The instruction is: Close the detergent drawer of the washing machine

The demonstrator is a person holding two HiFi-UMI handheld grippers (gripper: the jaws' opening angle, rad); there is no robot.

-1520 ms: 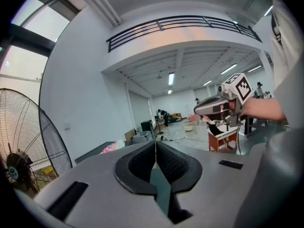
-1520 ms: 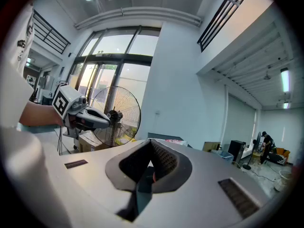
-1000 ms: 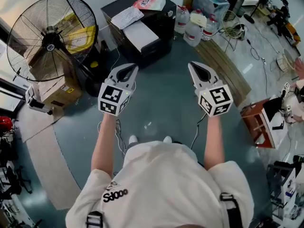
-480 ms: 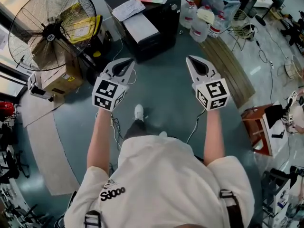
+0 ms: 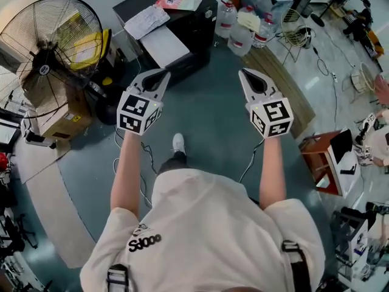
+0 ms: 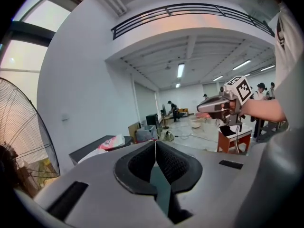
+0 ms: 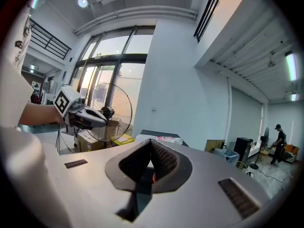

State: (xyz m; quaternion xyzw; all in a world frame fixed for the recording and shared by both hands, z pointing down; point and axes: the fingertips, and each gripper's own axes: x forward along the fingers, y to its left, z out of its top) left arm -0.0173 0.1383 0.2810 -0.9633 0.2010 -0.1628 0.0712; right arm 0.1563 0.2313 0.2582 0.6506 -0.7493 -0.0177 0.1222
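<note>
Stepping forward across the grey floor [image 5: 206, 114], the person has put one white shoe [image 5: 177, 143] out ahead, and the big fan [image 5: 45, 66] has slid toward the picture's left edge since a second ago. The left tongs [image 5: 163, 73] and the right tongs [image 5: 245, 73] are both carried out in front at chest level. Each pair is shut tight with nothing between its jaws, as both gripper views confirm. No washing machine shows in any view, so the detergent drawer is out of sight, and the task has not yet begun. Such a drawer is probably light, stiff plastic that slides on rails. It should need no grip, only a flat push with closed tips at the middle of its front panel. A shove at one corner could skew and jam it. By count, two tongs and one fan are visible. One cardboard box [image 5: 58, 117] sits at the fan's foot, and one black cabinet [image 5: 188, 32] stands ahead. One red-and-white packet [image 5: 180, 0] and some white papers [image 5: 146, 22] lie on the cabinet's top. At least three large water bottles [image 5: 242, 35] stand on the floor at its right corner.
</note>
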